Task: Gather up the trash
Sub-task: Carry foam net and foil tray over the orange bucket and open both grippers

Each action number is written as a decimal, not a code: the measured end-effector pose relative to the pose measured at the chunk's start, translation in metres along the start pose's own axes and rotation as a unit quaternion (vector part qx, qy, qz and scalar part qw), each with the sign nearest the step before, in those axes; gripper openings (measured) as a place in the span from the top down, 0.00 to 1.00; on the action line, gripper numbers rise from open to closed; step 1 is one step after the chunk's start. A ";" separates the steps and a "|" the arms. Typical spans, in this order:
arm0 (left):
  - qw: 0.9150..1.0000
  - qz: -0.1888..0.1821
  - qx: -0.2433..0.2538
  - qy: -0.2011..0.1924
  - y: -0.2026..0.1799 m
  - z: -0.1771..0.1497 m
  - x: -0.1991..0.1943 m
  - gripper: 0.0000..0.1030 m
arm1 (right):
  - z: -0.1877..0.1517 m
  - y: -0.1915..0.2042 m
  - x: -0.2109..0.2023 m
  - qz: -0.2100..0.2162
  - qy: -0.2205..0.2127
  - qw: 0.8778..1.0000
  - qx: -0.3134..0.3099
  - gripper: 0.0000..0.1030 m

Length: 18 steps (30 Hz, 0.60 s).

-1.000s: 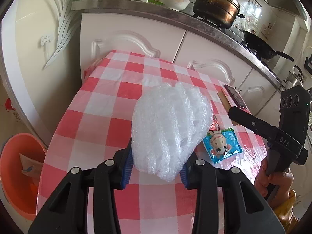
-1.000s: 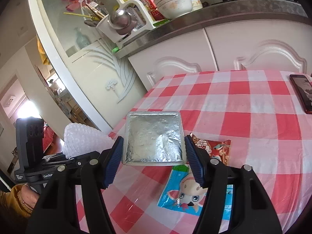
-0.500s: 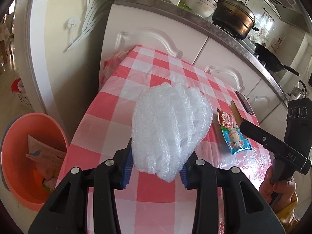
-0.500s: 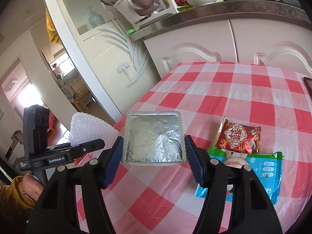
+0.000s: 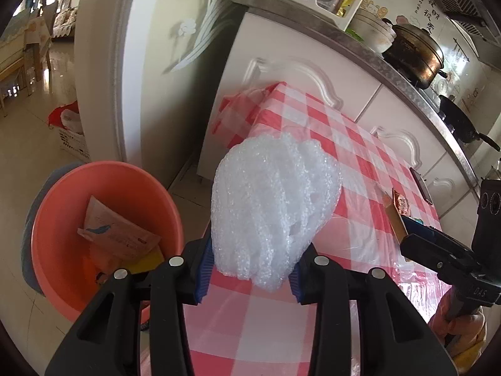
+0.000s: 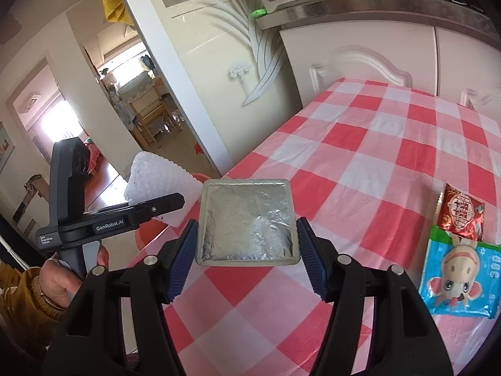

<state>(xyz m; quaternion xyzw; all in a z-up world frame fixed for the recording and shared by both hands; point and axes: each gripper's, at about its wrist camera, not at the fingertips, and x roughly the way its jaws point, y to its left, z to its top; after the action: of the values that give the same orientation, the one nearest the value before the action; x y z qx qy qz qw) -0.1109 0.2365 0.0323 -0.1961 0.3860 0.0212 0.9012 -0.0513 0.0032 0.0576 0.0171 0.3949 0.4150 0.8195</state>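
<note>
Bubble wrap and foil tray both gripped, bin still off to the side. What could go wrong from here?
1. The bubble wrap bulges well past the left tool; released early, it could catch the orange bin's rim or land on the floor.
2. The foil tray is held only by its thin edges in the right tool, so it may buckle or slip.

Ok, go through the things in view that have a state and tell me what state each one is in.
Left gripper: shut on the bubble wrap, held above the table edge.
Right gripper: shut on the foil tray, lifted off the table.
Orange basin: on the floor, already holding paper trash.
Red snack packet: lying flat on the tablecloth.
Blue snack packet: lying flat, touching the red one.
</note>
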 end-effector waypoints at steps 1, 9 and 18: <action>1.000 0.009 -0.001 -0.001 0.006 -0.001 -0.001 0.60 | 0.000 0.005 0.005 0.003 0.004 1.000 -0.003 0.38; 0.999 0.049 -0.021 -0.006 0.046 -0.006 -0.003 0.60 | 0.008 0.039 0.036 0.019 0.037 0.999 -0.026 0.38; 0.995 0.092 -0.037 -0.007 0.087 -0.015 -0.005 0.60 | 0.019 0.088 0.078 0.037 0.067 0.994 -0.080 0.38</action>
<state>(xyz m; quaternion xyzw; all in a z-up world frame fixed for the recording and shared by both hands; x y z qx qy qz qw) -0.1413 0.3113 -0.0029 -0.1925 0.3951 0.1199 0.8902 -0.0702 0.1208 0.0524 -0.0611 0.4133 0.4758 0.7740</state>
